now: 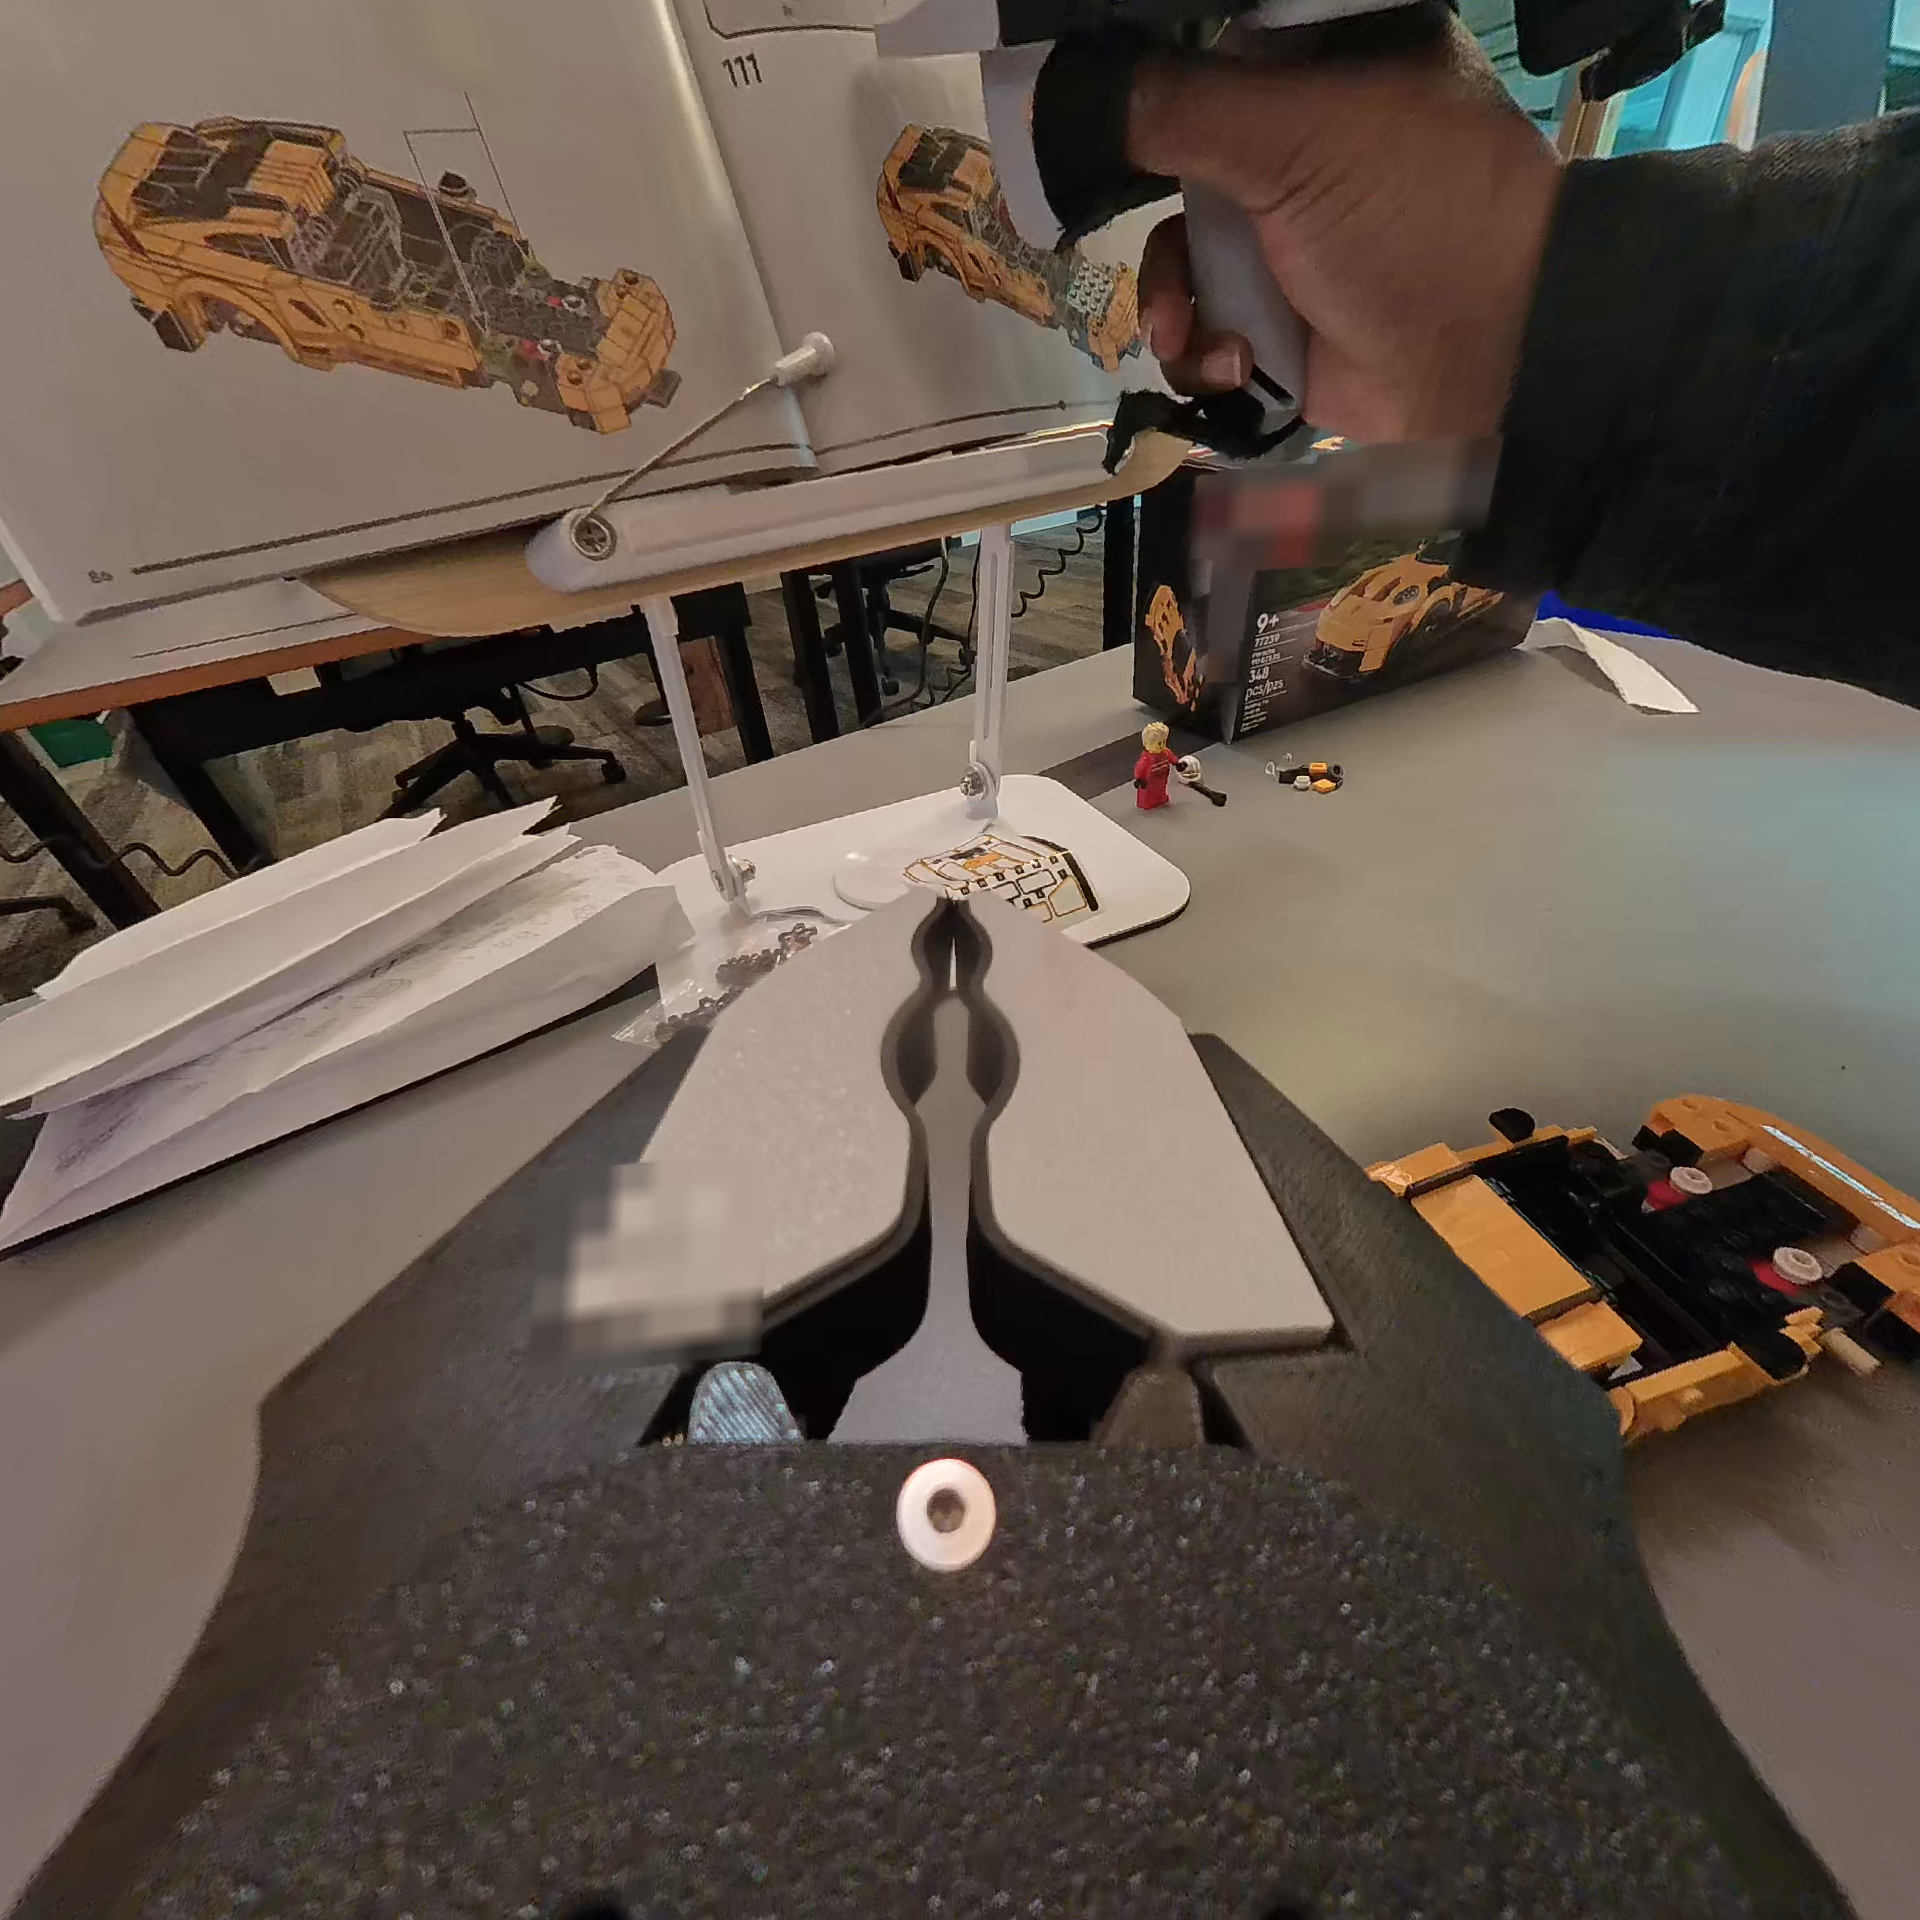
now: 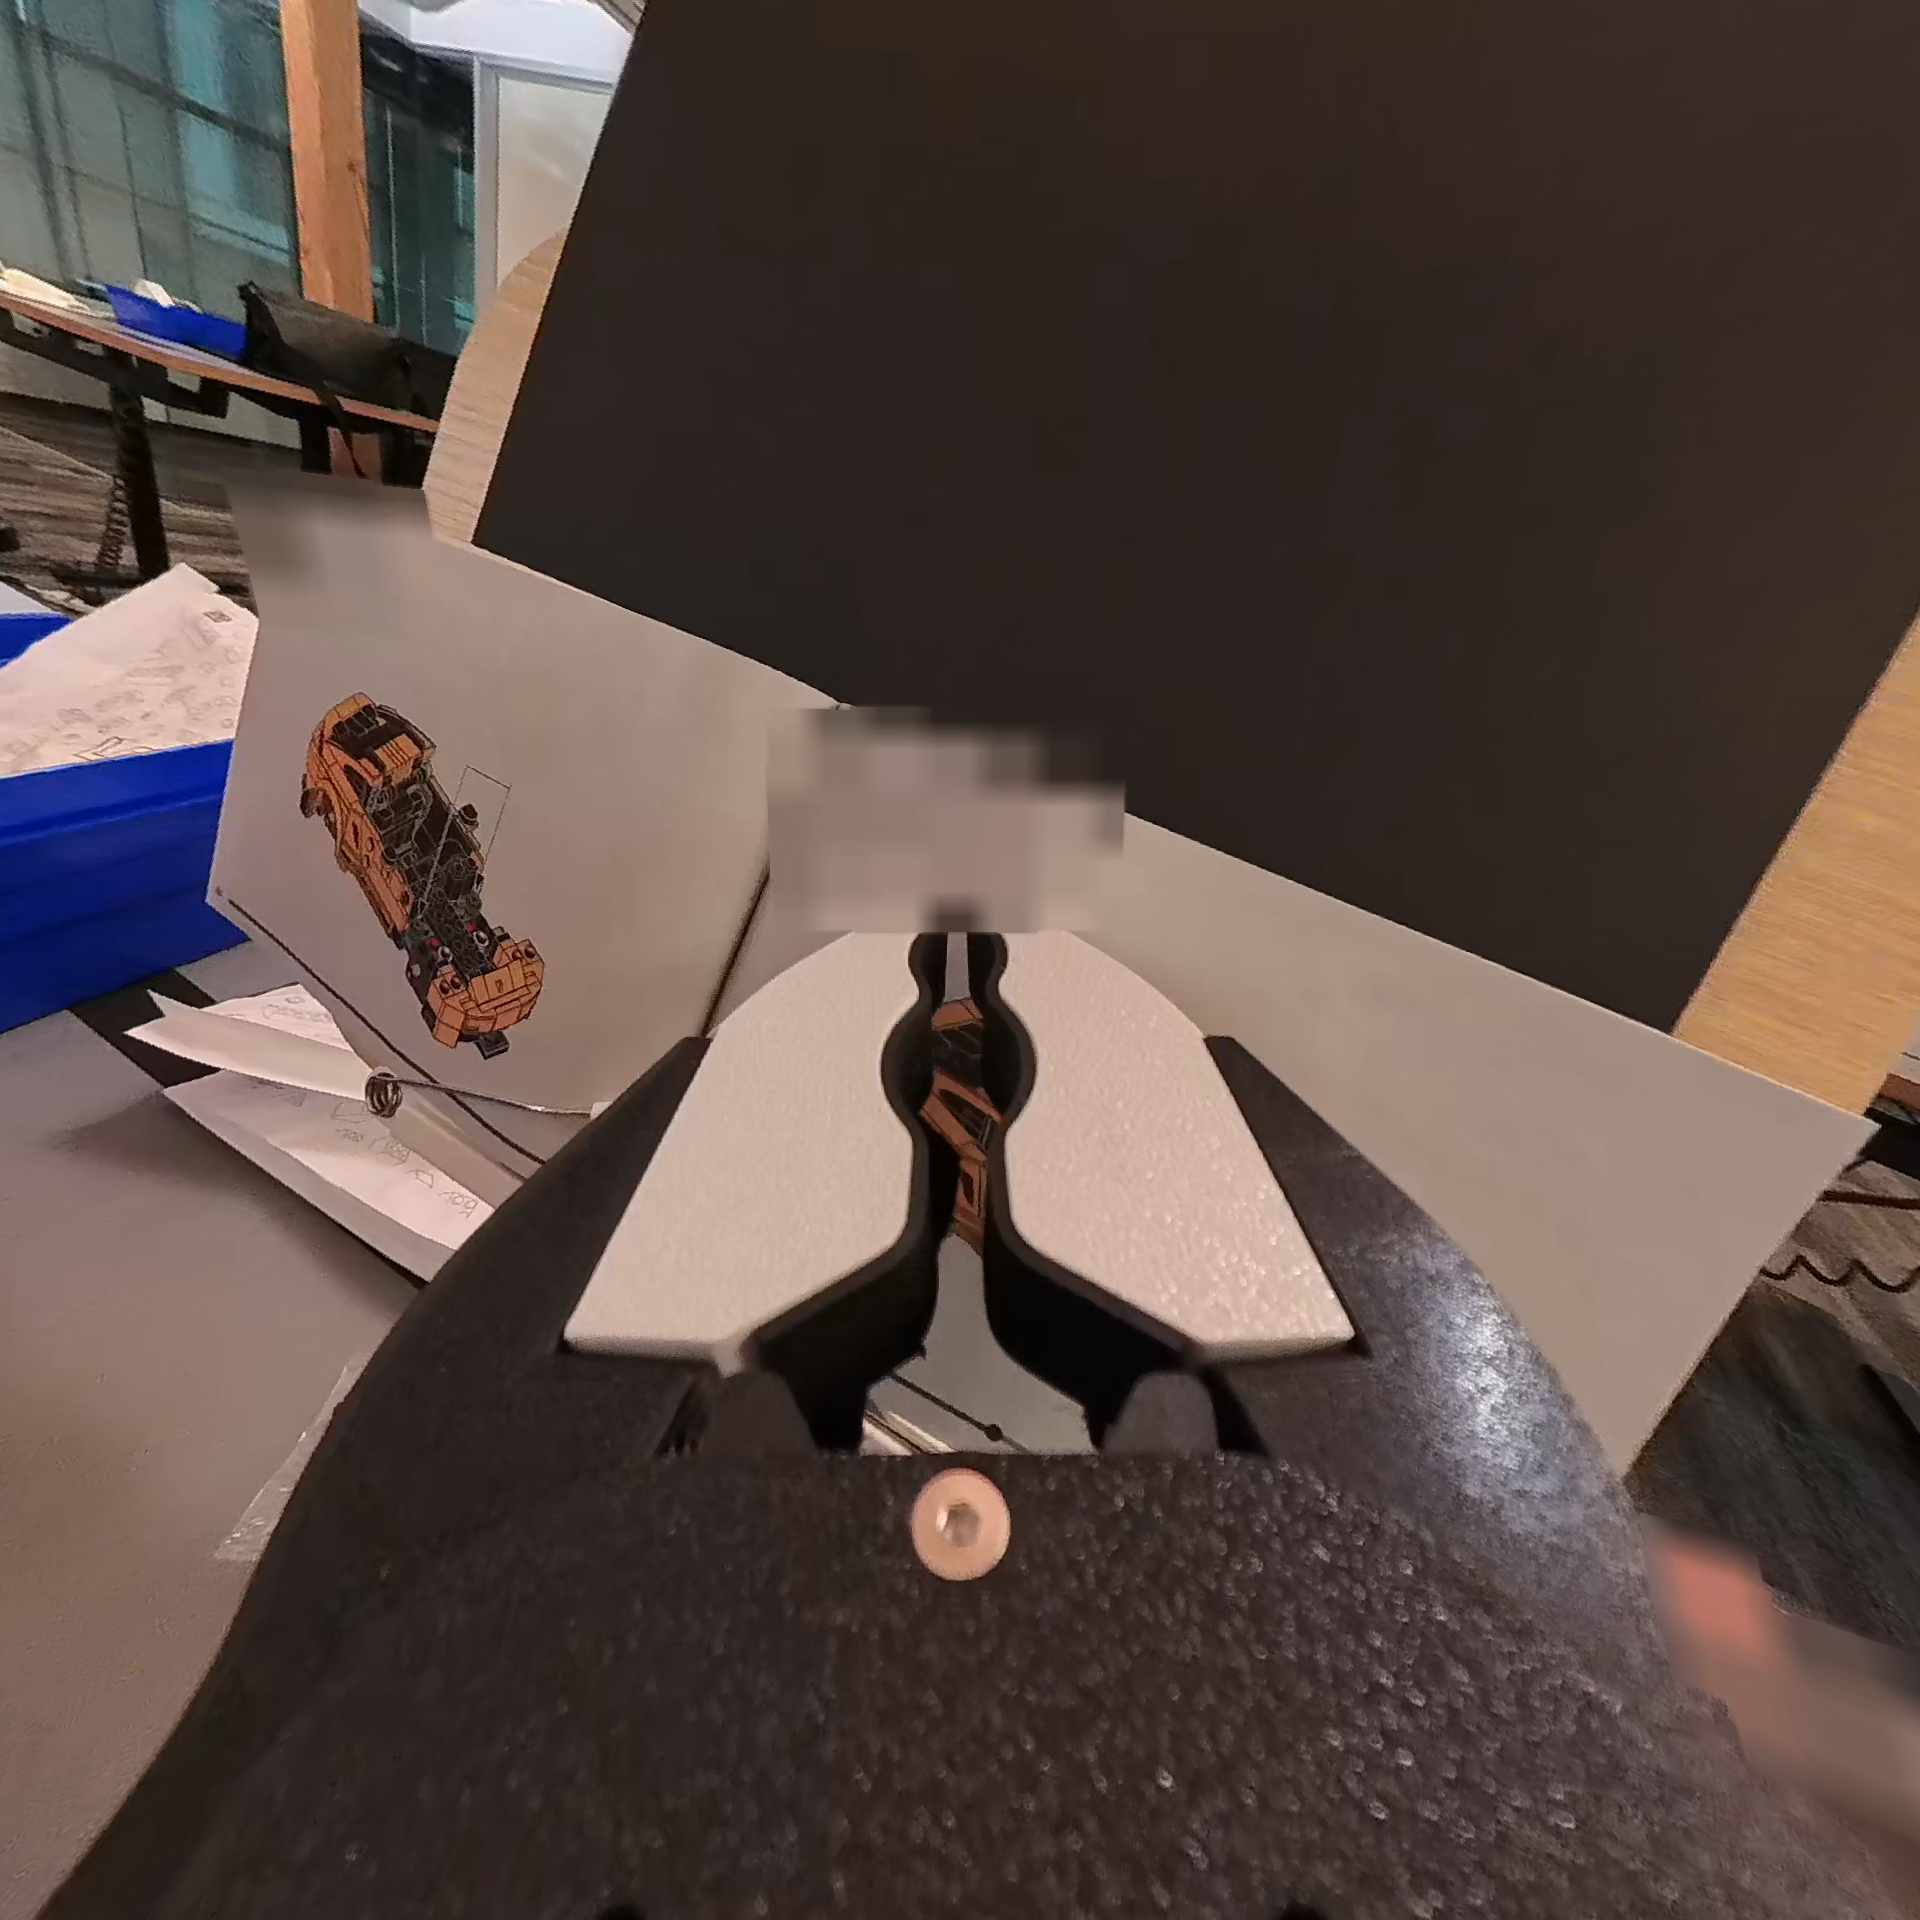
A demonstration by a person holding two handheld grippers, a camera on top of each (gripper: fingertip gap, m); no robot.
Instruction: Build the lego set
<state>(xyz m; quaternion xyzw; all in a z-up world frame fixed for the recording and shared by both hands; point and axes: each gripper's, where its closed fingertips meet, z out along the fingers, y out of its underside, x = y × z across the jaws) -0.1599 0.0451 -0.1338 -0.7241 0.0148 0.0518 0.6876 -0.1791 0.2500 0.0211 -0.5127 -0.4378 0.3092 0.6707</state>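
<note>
My left gripper [image 1: 951, 914] is shut and empty, held just above the grey table. The part-built orange and black lego car [image 1: 1662, 1247] lies on the table to its right. The instruction booklet [image 1: 416, 312] stands open on a stand behind. A hand [image 1: 1382, 239] holds the right gripper at the booklet's right page, where a white page edge [image 1: 1006, 135] lifts. In the right wrist view my right gripper [image 2: 961, 940] is shut, its tips against the right-hand page [image 2: 1403, 1091]. A large dark sheet [image 2: 1195, 416] stands behind that page.
A red minifigure [image 1: 1156, 767], a few small loose parts [image 1: 1311, 775] and the set's box [image 1: 1340, 634] stand at the back right. White paper bags [image 1: 312, 966] and a clear bag of small parts [image 1: 738, 977] lie left. A sticker sheet [image 1: 1013, 878] rests on the stand's base. A blue bin [image 2: 94, 852] sits far left. About 25 cm separates my left fingertips from my right.
</note>
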